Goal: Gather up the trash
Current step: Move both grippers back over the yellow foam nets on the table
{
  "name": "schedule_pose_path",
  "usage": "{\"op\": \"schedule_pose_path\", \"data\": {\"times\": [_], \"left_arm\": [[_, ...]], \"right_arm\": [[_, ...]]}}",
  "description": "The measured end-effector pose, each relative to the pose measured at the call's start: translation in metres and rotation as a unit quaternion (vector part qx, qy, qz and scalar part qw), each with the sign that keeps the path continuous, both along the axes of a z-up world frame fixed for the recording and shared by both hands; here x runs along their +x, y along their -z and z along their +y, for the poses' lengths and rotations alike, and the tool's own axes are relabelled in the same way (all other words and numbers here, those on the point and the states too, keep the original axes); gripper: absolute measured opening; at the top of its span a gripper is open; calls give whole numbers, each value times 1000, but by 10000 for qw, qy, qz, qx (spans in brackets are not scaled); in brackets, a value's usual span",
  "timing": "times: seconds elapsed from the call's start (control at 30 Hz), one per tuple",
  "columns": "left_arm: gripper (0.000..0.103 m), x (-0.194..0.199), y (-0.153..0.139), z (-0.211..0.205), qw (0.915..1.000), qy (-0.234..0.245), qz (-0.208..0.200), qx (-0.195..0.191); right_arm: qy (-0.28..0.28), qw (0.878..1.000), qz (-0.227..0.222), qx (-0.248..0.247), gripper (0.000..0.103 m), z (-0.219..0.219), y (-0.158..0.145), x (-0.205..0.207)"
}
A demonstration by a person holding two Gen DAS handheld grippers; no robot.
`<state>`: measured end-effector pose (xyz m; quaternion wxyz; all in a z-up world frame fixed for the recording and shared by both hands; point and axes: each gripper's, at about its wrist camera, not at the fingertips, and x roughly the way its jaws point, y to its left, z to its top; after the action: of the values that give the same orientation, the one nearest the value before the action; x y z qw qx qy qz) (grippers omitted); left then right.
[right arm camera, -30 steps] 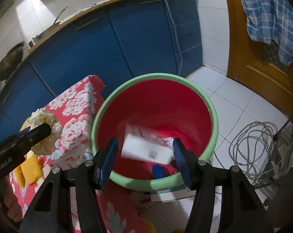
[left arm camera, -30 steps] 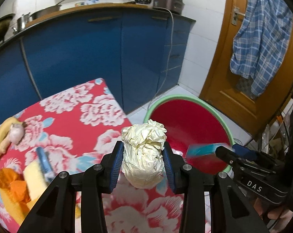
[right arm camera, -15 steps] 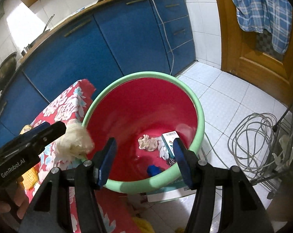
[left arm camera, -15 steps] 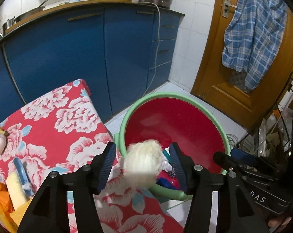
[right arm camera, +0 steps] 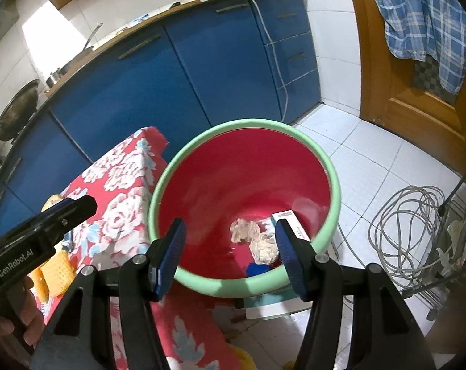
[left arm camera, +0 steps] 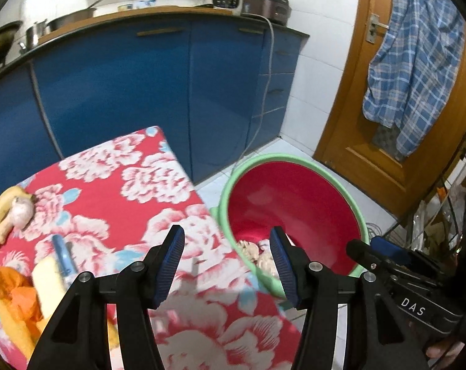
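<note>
Landmark: the bucket (right arm camera: 334,182), red inside with a green rim, standing on the white tiled floor (right arm camera: 368,166) right against the corner of the desk.

Nearest, the left hand-held gripper (left arm camera: 227,257) hangs over the desk edge beside the bucket, jaws apart, nothing between the pads. The right hand-held gripper (right arm camera: 230,254) hovers over the bucket's near rim, jaws also apart and empty. Both point downward toward the bucket mouth, which fits a drop-off pose: probably placed there so trash falls straight in.

Inside the bucket, at the bottom: two crumpled paper wads (right arm camera: 254,238), pale, touching each other; a small white box (right arm camera: 291,225) leaning against the inner wall next to them; a scrap of something blue (right arm camera: 257,269) on the near side, too hidden to name. So part of the trash is already collected.

On the desk, covered by a red flowered cloth (left arm camera: 115,191), away from the bucket: a yellow sponge (left arm camera: 47,280) with a blue stick-like item (left arm camera: 61,254) lying on it, orange peel (left arm camera: 15,293) beside that, and further off a banana (left arm camera: 0,215) touching a garlic bulb (left arm camera: 21,211). My judgement: some of these are still to pick up.

Beyond the bucket: blue cabinets (left arm camera: 115,86), a white cable hanging down them, a coil of grey cable (right arm camera: 409,231) on the floor, a wooden door (left arm camera: 365,141) with a checked shirt (left arm camera: 415,71) hung on it.
</note>
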<state>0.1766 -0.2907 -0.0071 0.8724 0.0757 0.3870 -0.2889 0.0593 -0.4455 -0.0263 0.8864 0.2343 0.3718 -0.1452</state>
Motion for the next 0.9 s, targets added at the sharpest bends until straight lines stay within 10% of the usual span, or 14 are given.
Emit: {"op": "schedule_pose_path", "data": {"times": [0.9], "left_arm": [[59,-3,1,178,9854,-1687,244,1]], "right_arm": [[-1122,9936,-100,-48,62,117,-22,26]]}}
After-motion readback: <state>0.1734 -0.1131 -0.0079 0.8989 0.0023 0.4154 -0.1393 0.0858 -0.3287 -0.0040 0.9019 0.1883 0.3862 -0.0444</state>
